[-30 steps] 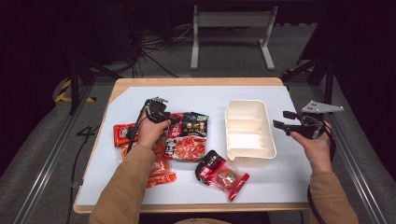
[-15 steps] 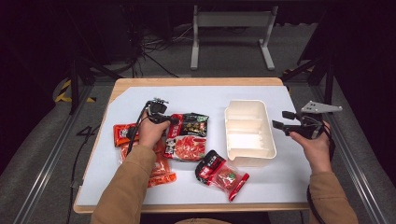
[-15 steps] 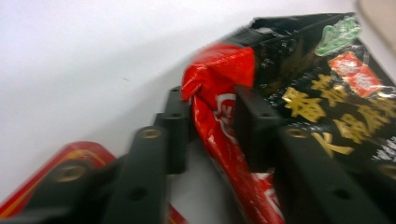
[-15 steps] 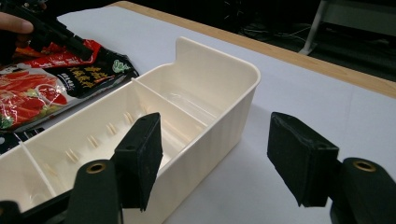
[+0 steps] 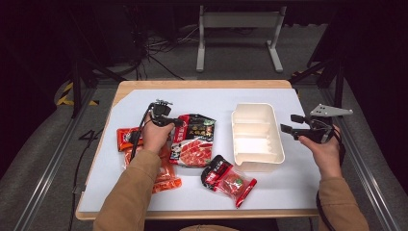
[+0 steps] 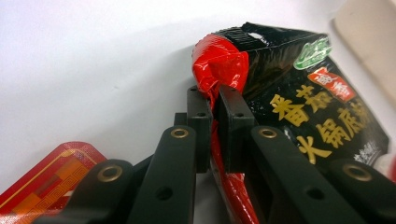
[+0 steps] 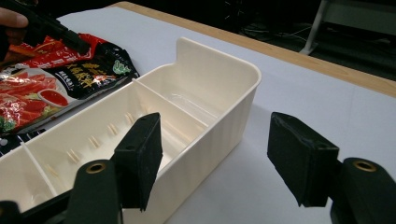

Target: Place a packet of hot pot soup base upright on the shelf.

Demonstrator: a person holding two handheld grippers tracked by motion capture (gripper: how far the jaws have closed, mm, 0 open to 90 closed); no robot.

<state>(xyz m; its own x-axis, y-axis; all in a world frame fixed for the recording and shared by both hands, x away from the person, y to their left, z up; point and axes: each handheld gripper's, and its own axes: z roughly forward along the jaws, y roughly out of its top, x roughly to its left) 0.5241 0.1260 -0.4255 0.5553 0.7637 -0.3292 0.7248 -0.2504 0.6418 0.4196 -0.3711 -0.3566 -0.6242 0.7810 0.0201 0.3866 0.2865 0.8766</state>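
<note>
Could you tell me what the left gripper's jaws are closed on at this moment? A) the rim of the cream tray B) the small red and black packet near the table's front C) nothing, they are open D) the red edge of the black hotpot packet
D: in the left gripper view the left gripper pinches the red edge of the black hotpot packet between its jaws.

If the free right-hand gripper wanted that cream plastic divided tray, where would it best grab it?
Probably the long side wall nearest the right gripper, coming from above with one jaw inside and one outside. The cream plastic divided tray is open-topped and its thin upright rim suits the open jaws; the whole body looks too wide.
</note>
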